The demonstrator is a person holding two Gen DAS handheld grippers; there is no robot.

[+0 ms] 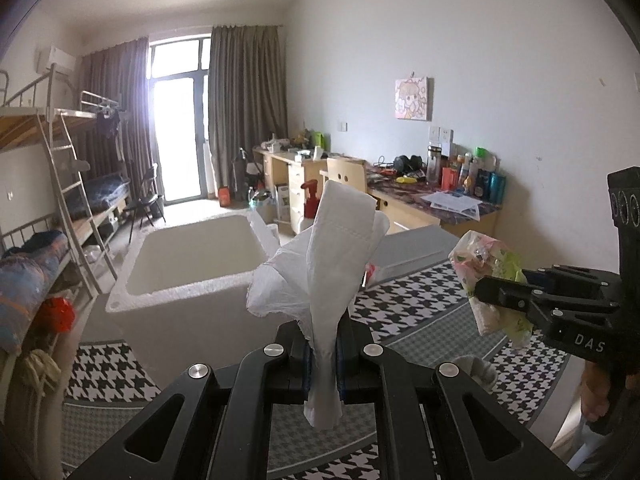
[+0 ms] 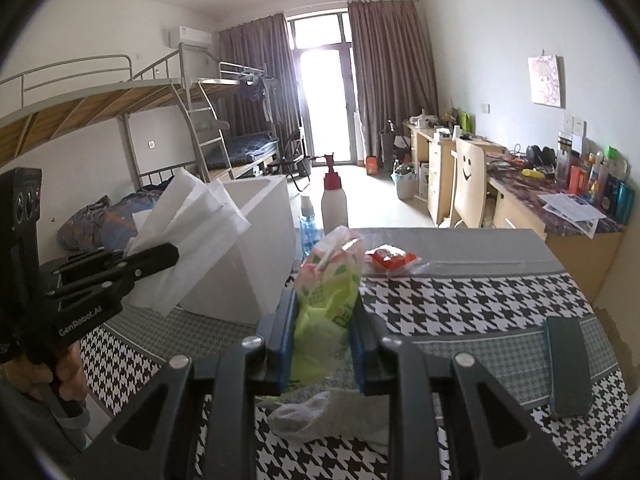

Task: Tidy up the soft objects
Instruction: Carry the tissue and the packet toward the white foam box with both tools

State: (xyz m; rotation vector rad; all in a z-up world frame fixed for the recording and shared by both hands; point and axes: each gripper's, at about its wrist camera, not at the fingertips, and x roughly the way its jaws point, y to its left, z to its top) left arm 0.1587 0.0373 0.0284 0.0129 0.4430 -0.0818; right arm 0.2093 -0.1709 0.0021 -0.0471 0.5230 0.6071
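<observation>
Left wrist view: left tongs (image 1: pixel 323 364) at bottom centre, clamped tight on white tissue sheets (image 1: pixel 340 240) that stand up mid-frame, w/ the white foam box (image 1: pixel 192 268) behind at centre left. Right tongs (image 1: pixel 494 300) at right edge grip a green-pink plastic packet (image 1: pixel 486 258).

Right wrist view: right tongs (image 2: pixel 323 340) narrowed onto the packet (image 2: pixel 326 292), bottom centre, above the houndstooth tabletop (image 2: pixel 460 300). Left tongs (image 2: pixel 160 258) at left hold the tissue (image 2: pixel 188 236) in front of the box (image 2: pixel 256 280). Red snack pack (image 2: pixel 390 258) lies on tabletop mid-frame; clear bag (image 2: pixel 316 416) under the tongs.

Foam box (image 1: pixel 192 264) sits on table (image 2: pixel 480 300), left side; red packet (image 2: pixel 390 259) lies right of it near far edge. Clear bag (image 2: pixel 316 416) lies at near edge. Desk (image 2: pixel 516 200) stands beyond, right.
</observation>
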